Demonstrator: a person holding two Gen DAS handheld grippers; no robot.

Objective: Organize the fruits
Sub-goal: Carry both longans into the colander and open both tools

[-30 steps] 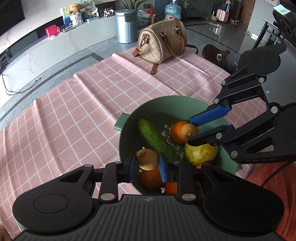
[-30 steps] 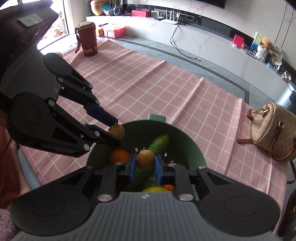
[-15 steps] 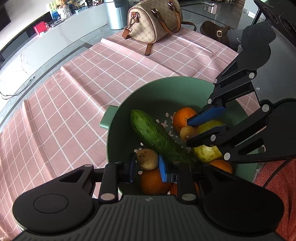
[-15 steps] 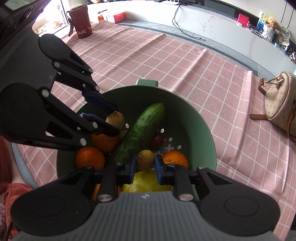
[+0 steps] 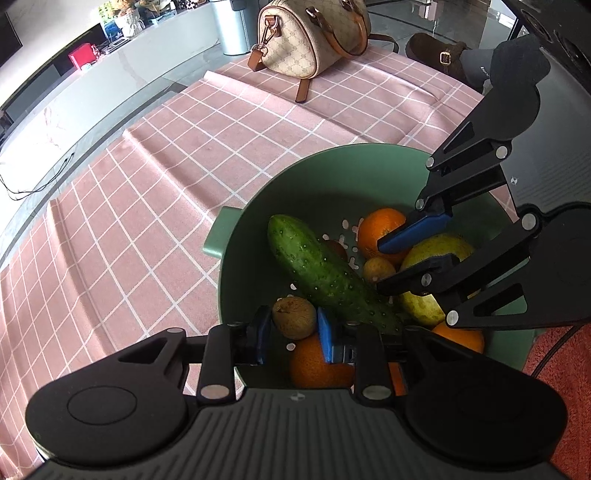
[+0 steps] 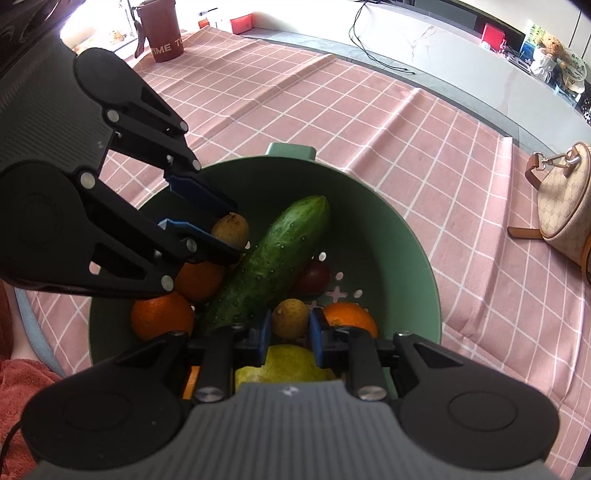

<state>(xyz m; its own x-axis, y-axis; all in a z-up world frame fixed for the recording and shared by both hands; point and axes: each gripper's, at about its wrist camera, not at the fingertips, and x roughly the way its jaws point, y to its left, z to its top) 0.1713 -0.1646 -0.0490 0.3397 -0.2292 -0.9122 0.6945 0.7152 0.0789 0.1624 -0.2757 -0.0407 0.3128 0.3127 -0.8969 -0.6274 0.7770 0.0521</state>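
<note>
my left gripper (image 5: 294,326) is clamped on a small brown fruit (image 5: 294,317), blue pads pressed to both its sides, low over the near wall of the green colander (image 5: 332,162). my right gripper (image 6: 290,326) is likewise closed on a second small tan fruit (image 6: 290,318), held inside the same colander. the colander holds a cucumber (image 5: 325,273) lying slantwise, several oranges (image 5: 380,230), a yellow-green pear (image 5: 424,306) and a dark red fruit (image 6: 314,277); perforations show in its floor. the pear and the nearest oranges are partly covered by my own fingers and housings, so their count is uncertain. whether either gripped fruit touches the produce beneath i cannot tell. the colander stands on a pink checked tablecloth (image 5: 155,206), creased in long folds. farther off on the cloth: a patterned handbag (image 5: 310,33) and a dark red tumbler (image 6: 162,29), cut off at the frame edge. beyond, a glossy grey floor, a long white cabinet (image 5: 74,96) with small items too blurred to identify, and a metal bin partly hidden behind the handbag.
</note>
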